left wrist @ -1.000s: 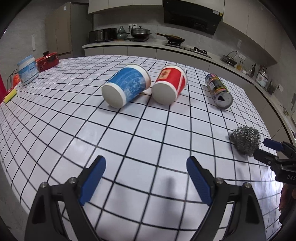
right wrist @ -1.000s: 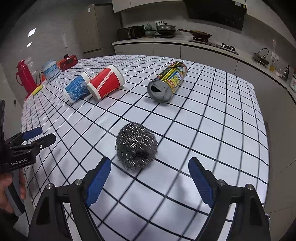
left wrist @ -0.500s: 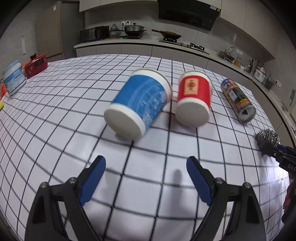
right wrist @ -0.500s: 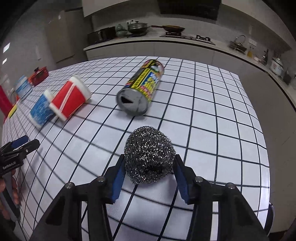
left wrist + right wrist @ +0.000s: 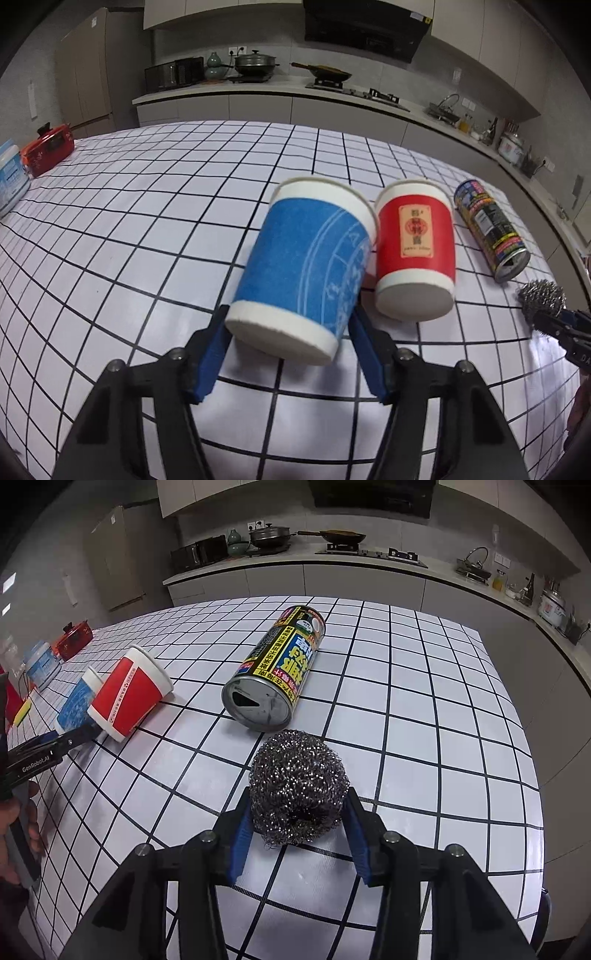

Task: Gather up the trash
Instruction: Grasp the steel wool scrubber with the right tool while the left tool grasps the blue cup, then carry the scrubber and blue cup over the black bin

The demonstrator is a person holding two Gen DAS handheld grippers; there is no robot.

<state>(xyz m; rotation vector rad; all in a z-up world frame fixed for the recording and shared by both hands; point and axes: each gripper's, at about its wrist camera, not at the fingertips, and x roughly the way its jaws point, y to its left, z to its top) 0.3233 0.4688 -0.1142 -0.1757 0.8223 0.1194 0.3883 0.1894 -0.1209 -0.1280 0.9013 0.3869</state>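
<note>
Both tools look alike: the left gripper [image 5: 288, 347] and the right gripper [image 5: 297, 836] each have matte black angular arms ending in flat blue pads [image 5: 208, 356], with a round silver screw head at each arm joint. White "GenRobot.AI" lettering runs along the side of the left one's black body, above its grey handle.

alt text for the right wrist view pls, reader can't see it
The right hand-held gripper is shut on a steel wool scrubber on a white grid-patterned table. Beyond it lies an opened can on its side; to the left, a red paper cup and a blue paper cup also lie on their sides.
</note>
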